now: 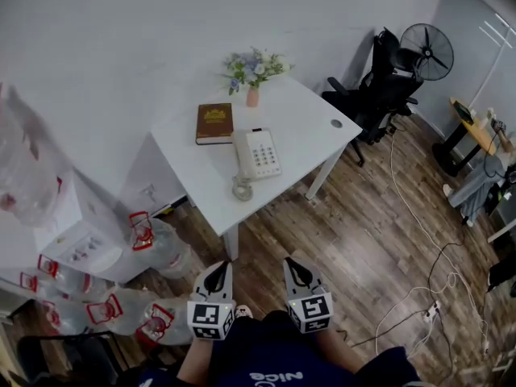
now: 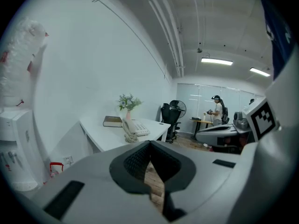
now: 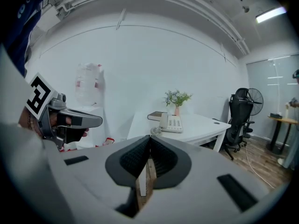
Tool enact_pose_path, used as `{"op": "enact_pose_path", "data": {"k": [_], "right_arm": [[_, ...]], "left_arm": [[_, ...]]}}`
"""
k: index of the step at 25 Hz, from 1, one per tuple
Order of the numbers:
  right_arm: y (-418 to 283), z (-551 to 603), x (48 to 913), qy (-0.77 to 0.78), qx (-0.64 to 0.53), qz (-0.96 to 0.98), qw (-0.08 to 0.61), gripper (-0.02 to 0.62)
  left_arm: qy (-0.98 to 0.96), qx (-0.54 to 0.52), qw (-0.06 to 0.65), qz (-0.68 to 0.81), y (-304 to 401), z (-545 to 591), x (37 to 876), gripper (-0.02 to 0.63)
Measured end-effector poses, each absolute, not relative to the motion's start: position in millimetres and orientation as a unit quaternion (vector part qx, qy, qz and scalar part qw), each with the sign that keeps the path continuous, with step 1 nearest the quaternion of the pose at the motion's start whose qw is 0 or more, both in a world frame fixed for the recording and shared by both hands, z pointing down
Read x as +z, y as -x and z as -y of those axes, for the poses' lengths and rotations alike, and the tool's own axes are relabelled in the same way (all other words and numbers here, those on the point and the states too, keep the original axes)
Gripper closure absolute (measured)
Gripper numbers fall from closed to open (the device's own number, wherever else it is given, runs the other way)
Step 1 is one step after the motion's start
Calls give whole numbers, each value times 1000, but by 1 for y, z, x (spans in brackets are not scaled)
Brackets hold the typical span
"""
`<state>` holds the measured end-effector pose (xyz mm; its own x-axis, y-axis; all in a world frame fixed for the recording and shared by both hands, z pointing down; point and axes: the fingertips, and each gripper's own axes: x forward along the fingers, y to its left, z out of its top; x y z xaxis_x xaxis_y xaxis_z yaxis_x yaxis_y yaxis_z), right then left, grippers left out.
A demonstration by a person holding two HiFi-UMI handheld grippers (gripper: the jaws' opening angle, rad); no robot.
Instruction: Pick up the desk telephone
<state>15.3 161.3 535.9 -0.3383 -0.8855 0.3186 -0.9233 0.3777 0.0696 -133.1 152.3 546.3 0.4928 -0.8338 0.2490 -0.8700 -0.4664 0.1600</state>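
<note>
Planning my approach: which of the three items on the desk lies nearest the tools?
The white telephone, by the desk's near edge; the brown book and flower vase sit farther back.

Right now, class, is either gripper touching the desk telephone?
Apart. The head view shows the left gripper and the right gripper over the wooden floor, a clear gap short of the desk telephone on the white table.

Both claws (image 1: 216, 279) (image 1: 297, 274) closed, empty.
</note>
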Motion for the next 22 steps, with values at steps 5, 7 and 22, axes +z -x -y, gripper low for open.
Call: {"op": "enact_pose_path", "data": {"k": [5, 7, 22], "right_arm": [[-14, -160, 545, -561, 70, 808, 169, 574], [-13, -157, 544, -560, 69, 808, 169, 574], [-16, -103, 560, -542, 80, 820, 166, 574]], "left_arm": [[-859, 68, 143, 487, 132, -150, 551, 589], [-862, 70, 143, 482, 130, -148, 549, 589], [-849, 65, 177, 494, 119, -106, 556, 589]]}}
